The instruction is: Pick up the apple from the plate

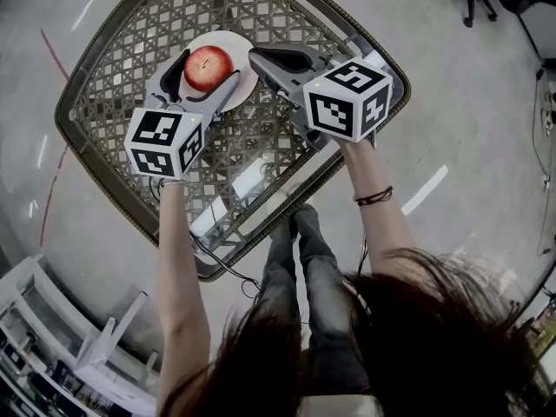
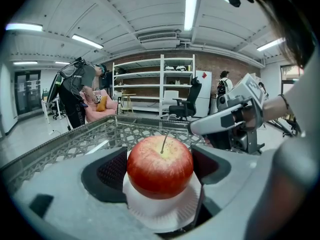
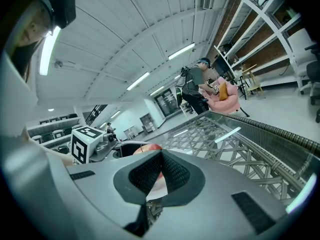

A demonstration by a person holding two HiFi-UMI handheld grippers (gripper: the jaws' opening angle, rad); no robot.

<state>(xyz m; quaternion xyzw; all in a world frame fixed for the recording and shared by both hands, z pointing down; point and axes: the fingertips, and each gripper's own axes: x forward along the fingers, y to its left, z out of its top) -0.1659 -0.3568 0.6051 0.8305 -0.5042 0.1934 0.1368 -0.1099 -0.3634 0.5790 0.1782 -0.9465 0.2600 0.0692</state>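
Note:
A red apple point(image 1: 206, 64) point(image 2: 160, 166) stands stem up on a small white plate point(image 1: 229, 42) point(image 2: 161, 213) at the far side of the lattice table. My left gripper point(image 1: 208, 73) point(image 2: 160, 173) straddles it, one pad pressed to each side, so it is shut on the apple, which still rests on the plate. My right gripper point(image 1: 257, 57) point(image 3: 160, 158) hovers just right of the plate with its pads together and nothing between them. In the right gripper view the apple point(image 3: 150, 147) peeks out behind the pads.
The glass-topped wicker table point(image 1: 113, 76) has a raised rim all round. Grey floor surrounds it. A person point(image 2: 76, 91) bends over by a pink seat far off, near white shelves point(image 2: 150, 86) and an office chair point(image 2: 187, 104).

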